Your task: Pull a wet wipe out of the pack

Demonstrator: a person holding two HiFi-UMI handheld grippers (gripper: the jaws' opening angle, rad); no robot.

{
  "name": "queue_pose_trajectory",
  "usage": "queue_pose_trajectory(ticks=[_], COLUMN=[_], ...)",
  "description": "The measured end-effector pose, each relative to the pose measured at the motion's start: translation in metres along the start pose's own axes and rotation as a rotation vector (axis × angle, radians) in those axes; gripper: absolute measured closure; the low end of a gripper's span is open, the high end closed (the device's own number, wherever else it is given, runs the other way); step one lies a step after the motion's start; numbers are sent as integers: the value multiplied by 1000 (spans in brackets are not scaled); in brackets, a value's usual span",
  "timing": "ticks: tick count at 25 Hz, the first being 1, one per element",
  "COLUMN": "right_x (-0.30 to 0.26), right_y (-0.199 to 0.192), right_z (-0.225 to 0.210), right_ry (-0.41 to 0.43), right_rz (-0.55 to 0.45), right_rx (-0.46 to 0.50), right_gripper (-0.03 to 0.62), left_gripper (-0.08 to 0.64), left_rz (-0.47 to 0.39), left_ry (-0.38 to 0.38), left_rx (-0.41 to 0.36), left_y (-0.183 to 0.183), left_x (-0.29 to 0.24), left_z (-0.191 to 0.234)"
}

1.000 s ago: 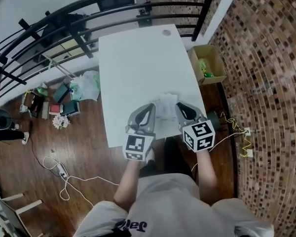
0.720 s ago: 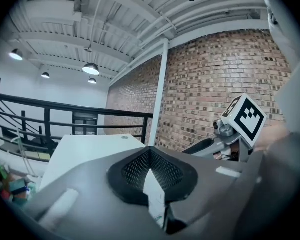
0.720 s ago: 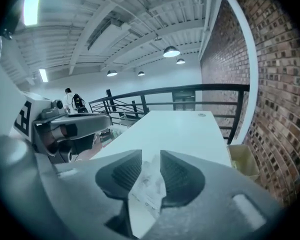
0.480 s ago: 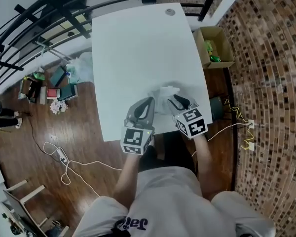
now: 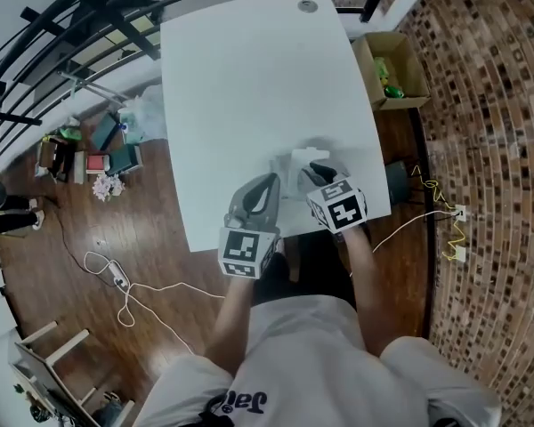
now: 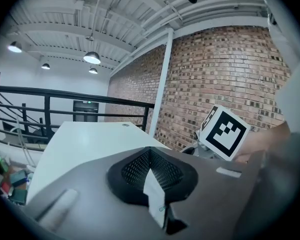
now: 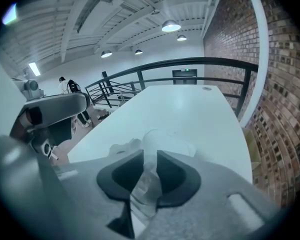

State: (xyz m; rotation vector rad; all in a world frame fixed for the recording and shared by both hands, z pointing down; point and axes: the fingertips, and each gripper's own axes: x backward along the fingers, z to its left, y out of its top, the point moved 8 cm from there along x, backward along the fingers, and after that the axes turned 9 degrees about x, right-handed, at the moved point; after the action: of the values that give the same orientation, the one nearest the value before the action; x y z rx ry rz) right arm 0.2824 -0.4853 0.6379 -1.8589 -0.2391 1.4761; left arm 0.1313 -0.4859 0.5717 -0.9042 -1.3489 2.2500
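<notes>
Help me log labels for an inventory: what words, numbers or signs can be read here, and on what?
Shirt print: white letters at the picture's edge, not safely readable.
Marker cubes: black-and-white square patterns, no letters.
Green sign above the door: too small.
White strip clamped in the left tongs: tiny green mark, unreadable.
Wet wipe pack: no legible print.

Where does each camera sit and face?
Head view: on the head, steeply down at the white rectangular table; forearms, left gripper, right gripper show.
Left gripper view: rides that gripper, faces the red brick wall; jaws shut on thin white strip.
Right gripper view: rides that gripper, faces along the table; jaws closing, translucent wet wipe between.
Both gripper views share the black metal railing.
</notes>
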Motion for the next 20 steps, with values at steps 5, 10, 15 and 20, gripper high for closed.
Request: queue_pose_trajectory(ticks=[5,10,15,20], right_x=[3,17,35,53], right_y=[-1,5,10,29], right_z=[3,11,15,16], right_ry=[-32,-19,-32,-40], right_rz=[9,-42,-99,-152], right_rx=[18,-5,-37,-9], right_gripper=[598,601,601,601], left_gripper=[545,545,545,545], left_rz=[0,-30,-57,-85], left_ry=[-9,-15,-19,-21], left_rx=[7,-6,-5,-10], left_y=[2,8,17,26], left_x=[0,3,7,9], left_z=[3,8,11,12])
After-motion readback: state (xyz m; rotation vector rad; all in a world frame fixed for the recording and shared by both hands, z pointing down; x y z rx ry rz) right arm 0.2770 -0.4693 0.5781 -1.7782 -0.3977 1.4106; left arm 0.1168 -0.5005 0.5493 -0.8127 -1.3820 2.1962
